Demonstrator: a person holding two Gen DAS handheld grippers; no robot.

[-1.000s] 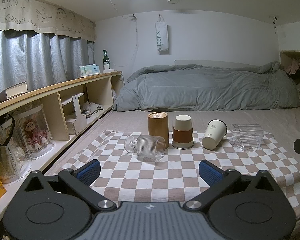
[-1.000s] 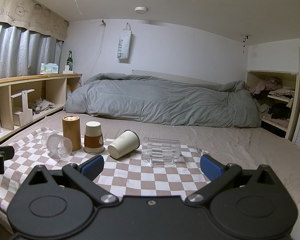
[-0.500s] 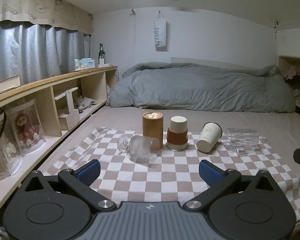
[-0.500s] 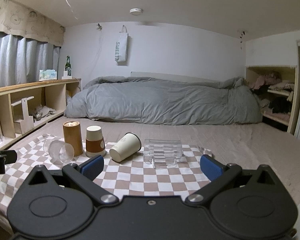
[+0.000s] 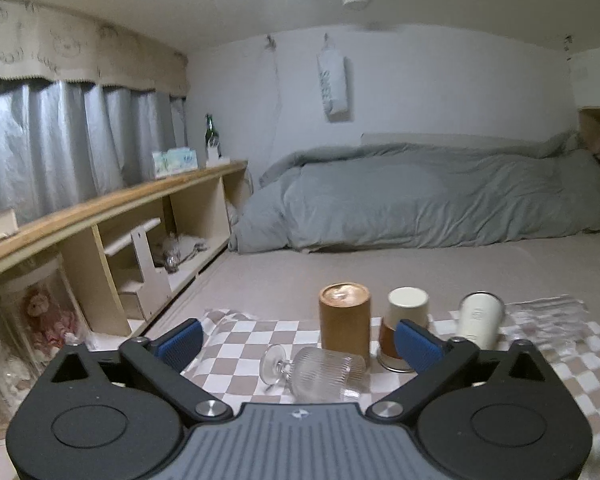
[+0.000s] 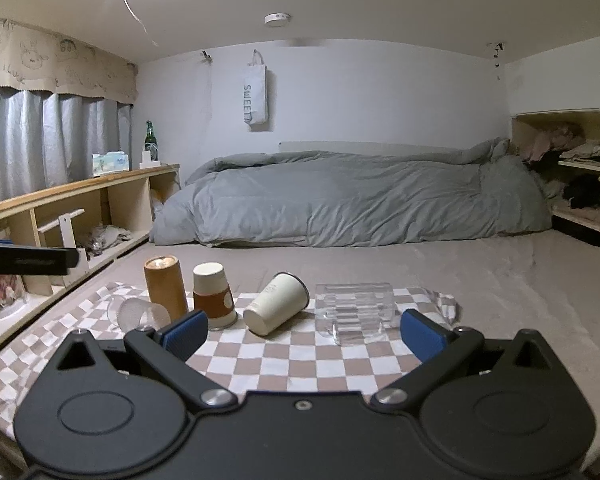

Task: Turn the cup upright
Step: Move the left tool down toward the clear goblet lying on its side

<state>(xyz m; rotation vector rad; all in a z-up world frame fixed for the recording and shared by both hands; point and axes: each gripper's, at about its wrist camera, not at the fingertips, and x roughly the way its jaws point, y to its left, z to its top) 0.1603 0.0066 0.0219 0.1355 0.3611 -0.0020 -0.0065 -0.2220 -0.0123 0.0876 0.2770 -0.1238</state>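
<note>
Fingers (image 5: 179, 343) now nearer the toppled ribbed glass (image 5: 324, 374).

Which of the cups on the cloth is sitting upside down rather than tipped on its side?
The paper cup with the brown sleeve, between the wooden cylinder and the white paper cup. It stands mouth-down; the white cup, ribbed goblet and clear mug lie sideways.

Ribbed clear glass goblet (image 5: 324, 374), matt paper cup (image 6: 277, 303), soft checked cloth (image 6: 300, 354).
</note>
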